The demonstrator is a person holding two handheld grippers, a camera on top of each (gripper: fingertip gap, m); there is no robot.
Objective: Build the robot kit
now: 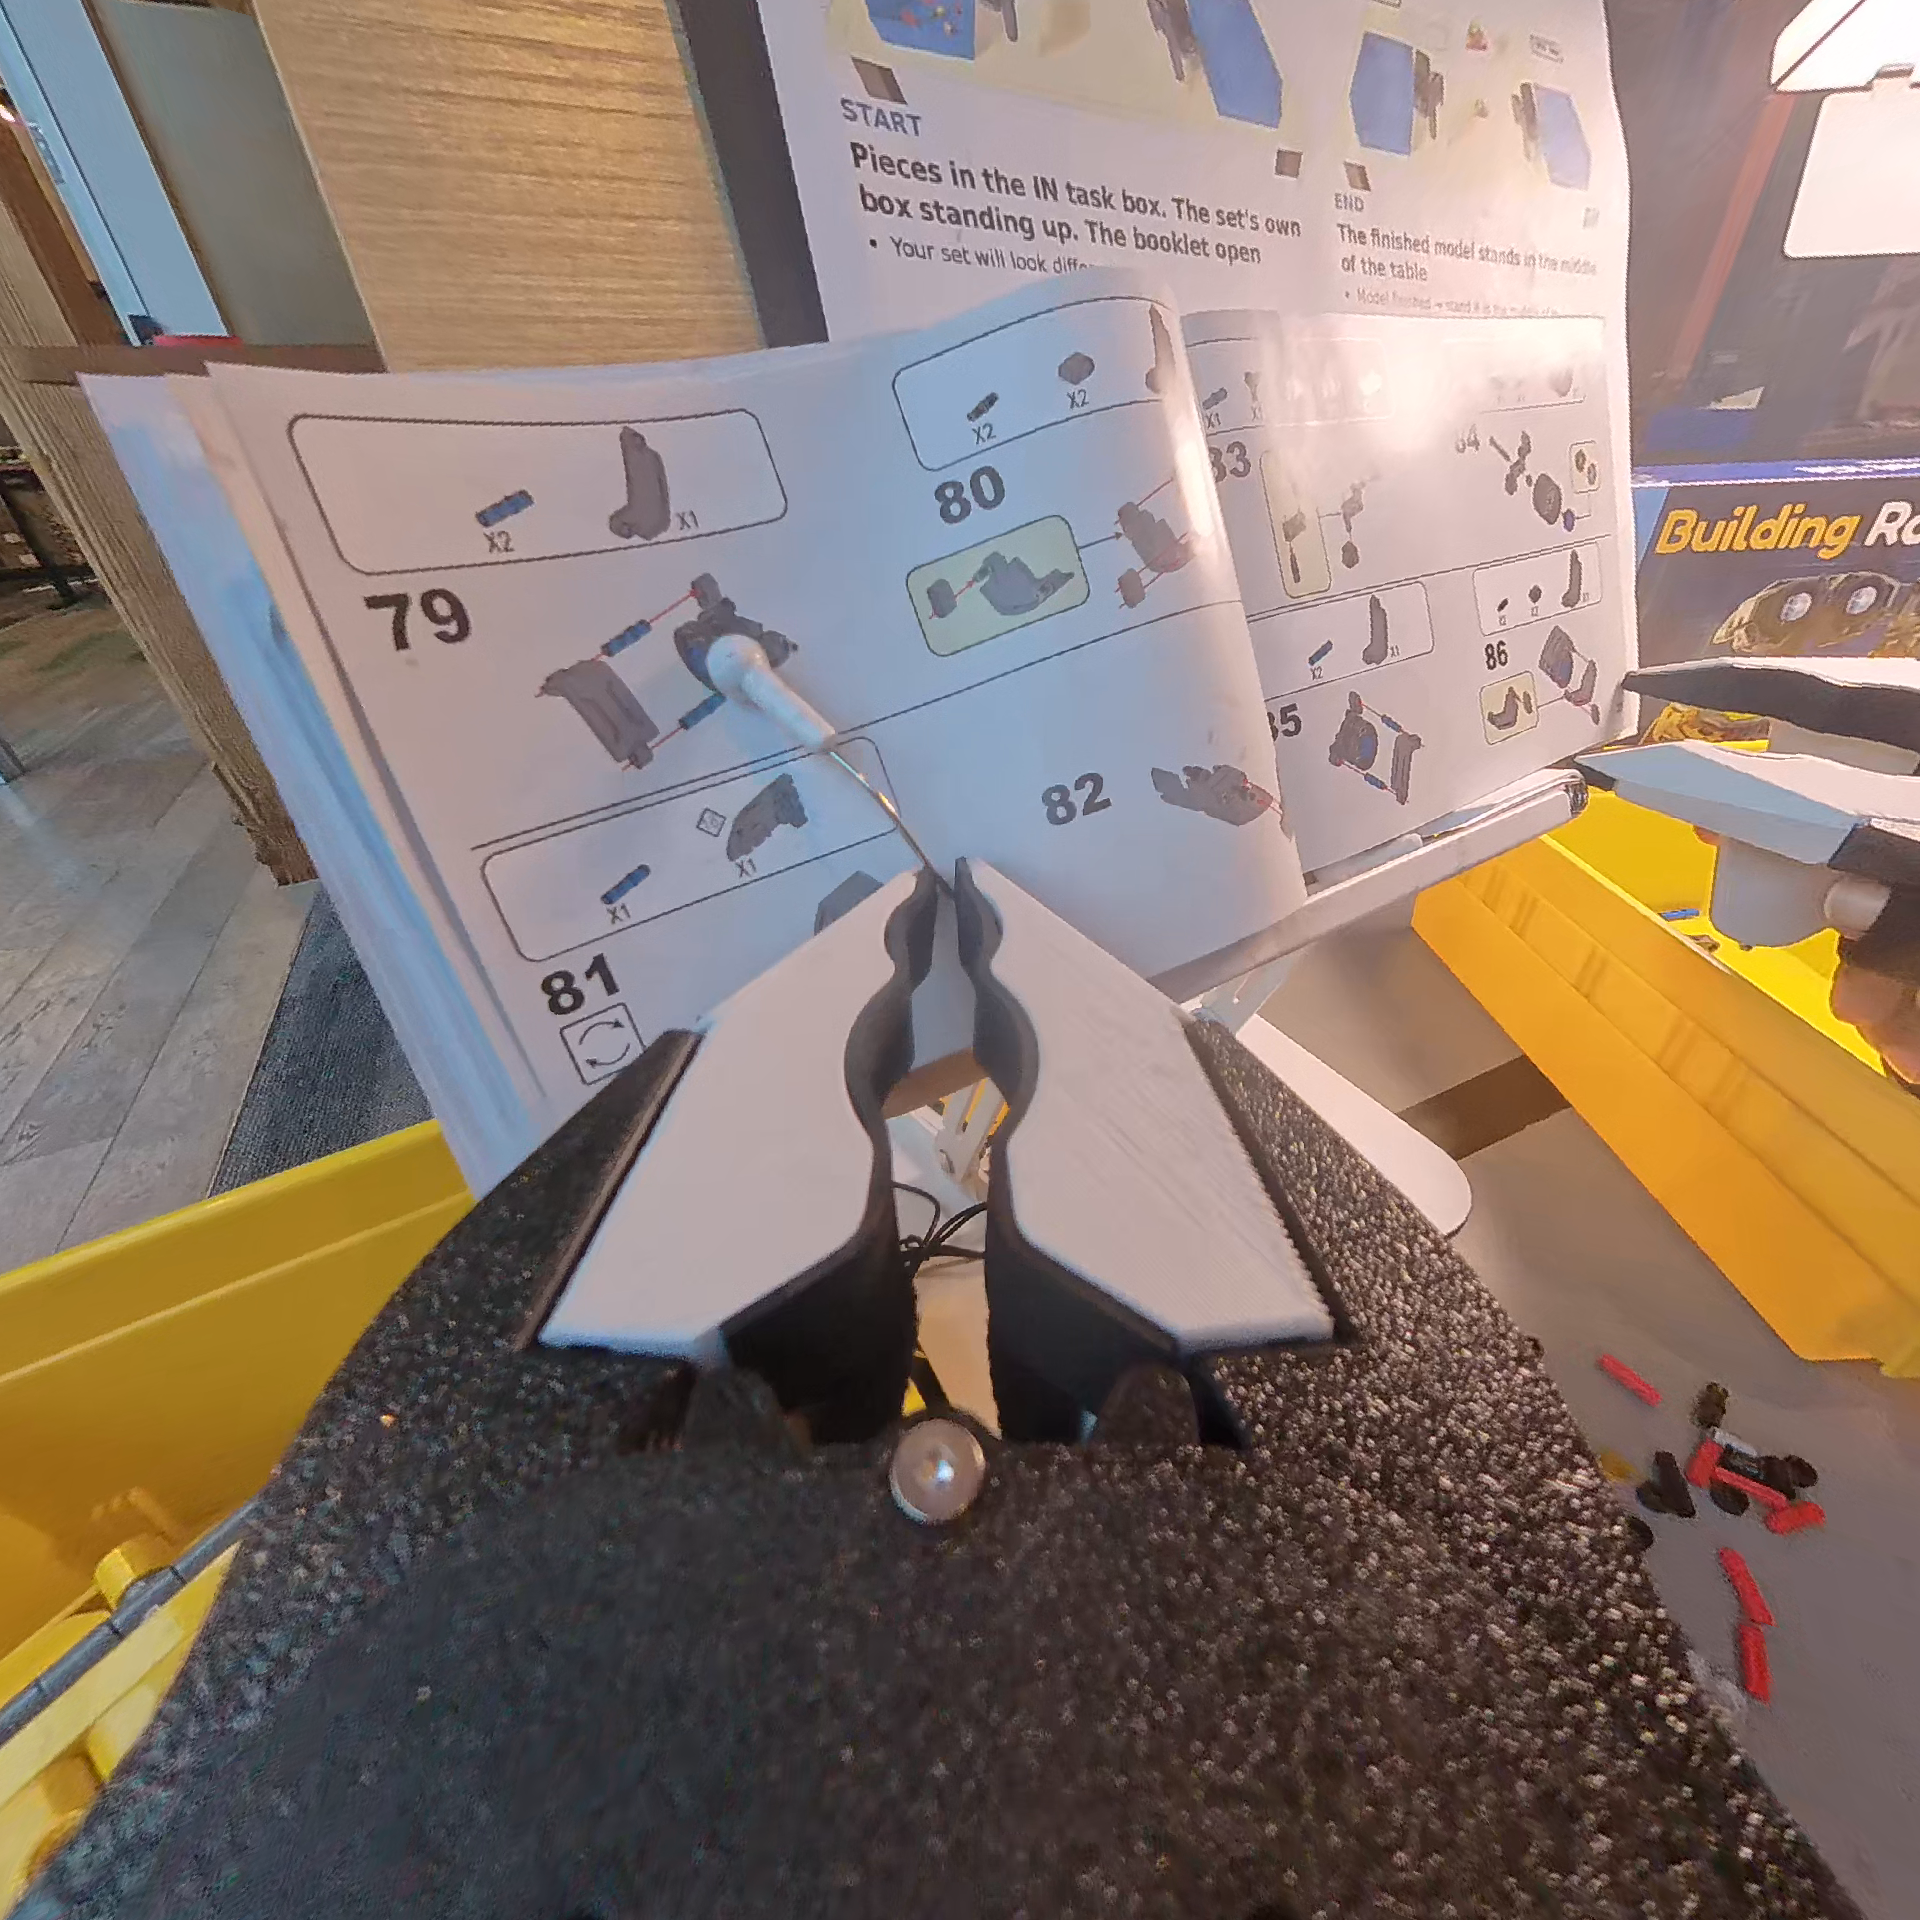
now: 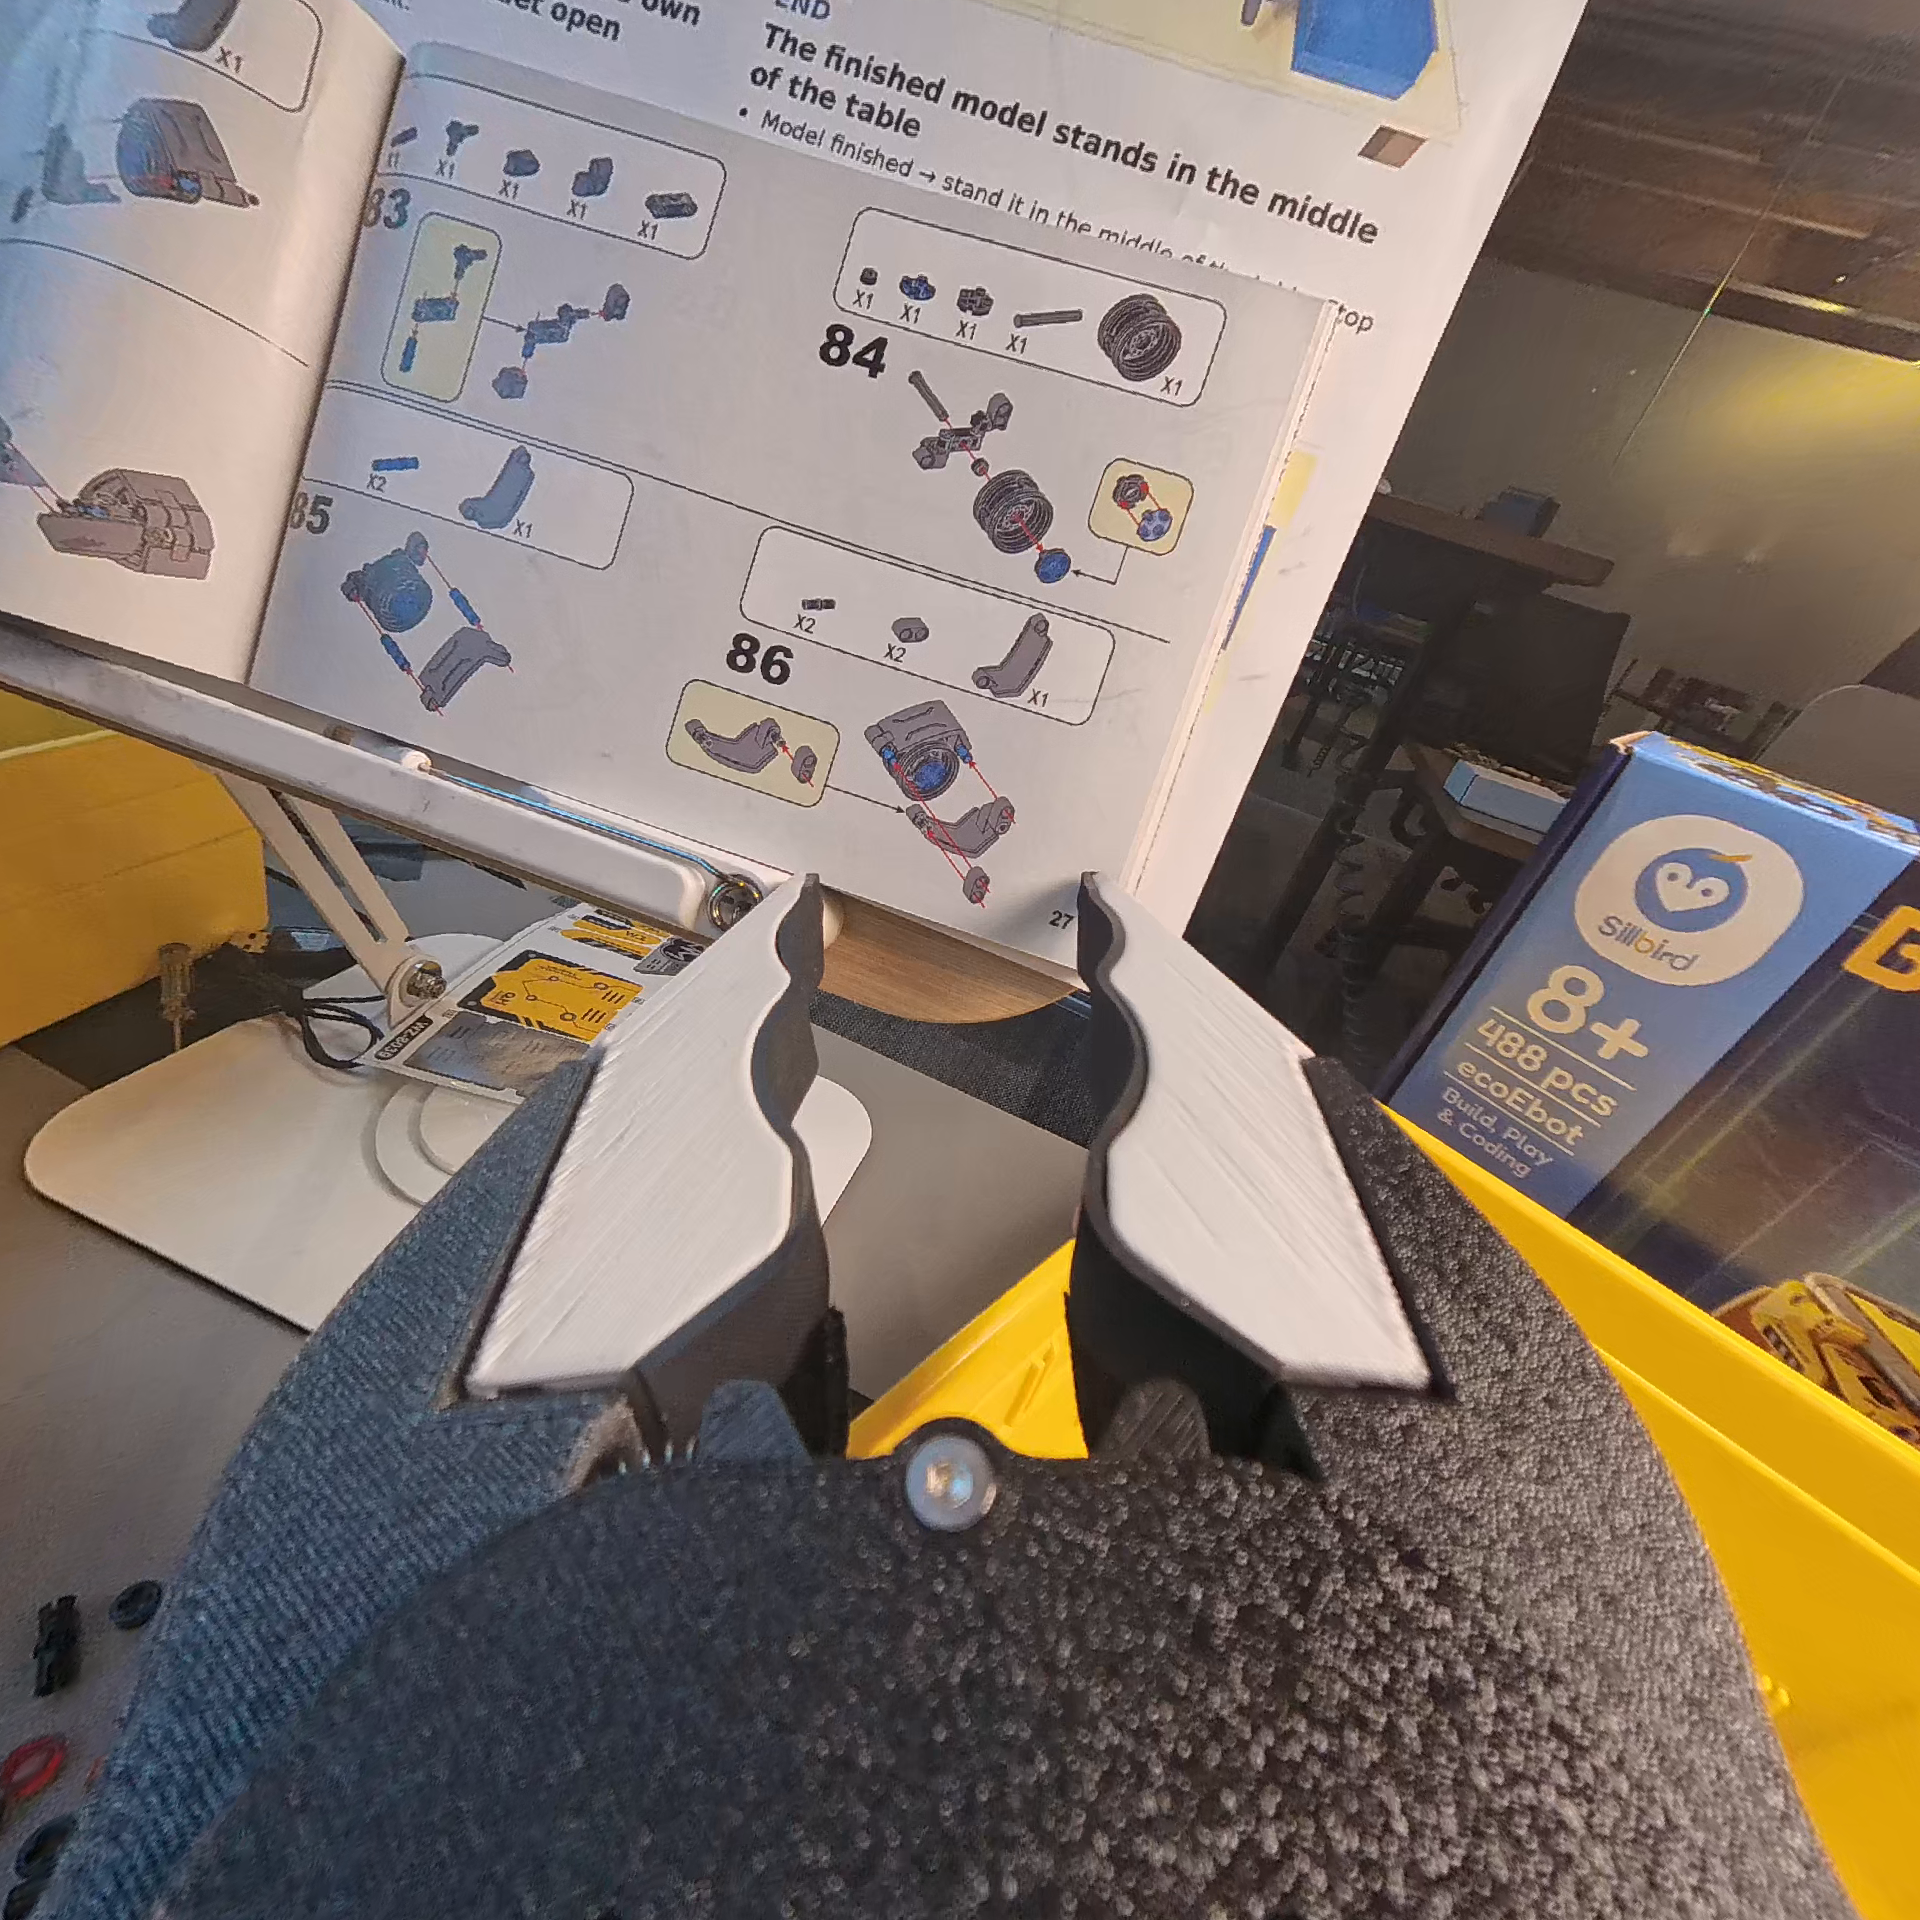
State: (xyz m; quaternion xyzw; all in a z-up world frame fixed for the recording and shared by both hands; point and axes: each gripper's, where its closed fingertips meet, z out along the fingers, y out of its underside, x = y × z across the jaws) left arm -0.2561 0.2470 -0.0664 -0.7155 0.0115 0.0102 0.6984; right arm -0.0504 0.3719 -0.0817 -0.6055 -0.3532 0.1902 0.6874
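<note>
An open instruction booklet (image 1: 623, 623) leans on a white book stand (image 1: 1351, 914). My left gripper (image 1: 943, 883) is shut on the thin metal wire of the stand's page holder, whose white tip (image 1: 758, 681) presses on the left page. My right gripper (image 2: 945, 894) is open and empty, its fingertips just below the bottom edge of the booklet's right page (image 2: 727, 468), by the stand's ledge (image 2: 364, 769). The right gripper also shows at the right edge of the left wrist view (image 1: 1605, 727).
A yellow bin (image 1: 208, 1351) is at the left, another (image 1: 1662, 1091) at the right. The blue set box (image 2: 1621, 987) stands by the right bin. Loose red and black pieces (image 1: 1745, 1475) lie on the table. A printed sheet (image 1: 1143, 208) hangs behind. A sticker sheet (image 2: 551, 997) lies on the stand's base. Spacing between my two grippers at the tips: around 25 centimetres.
</note>
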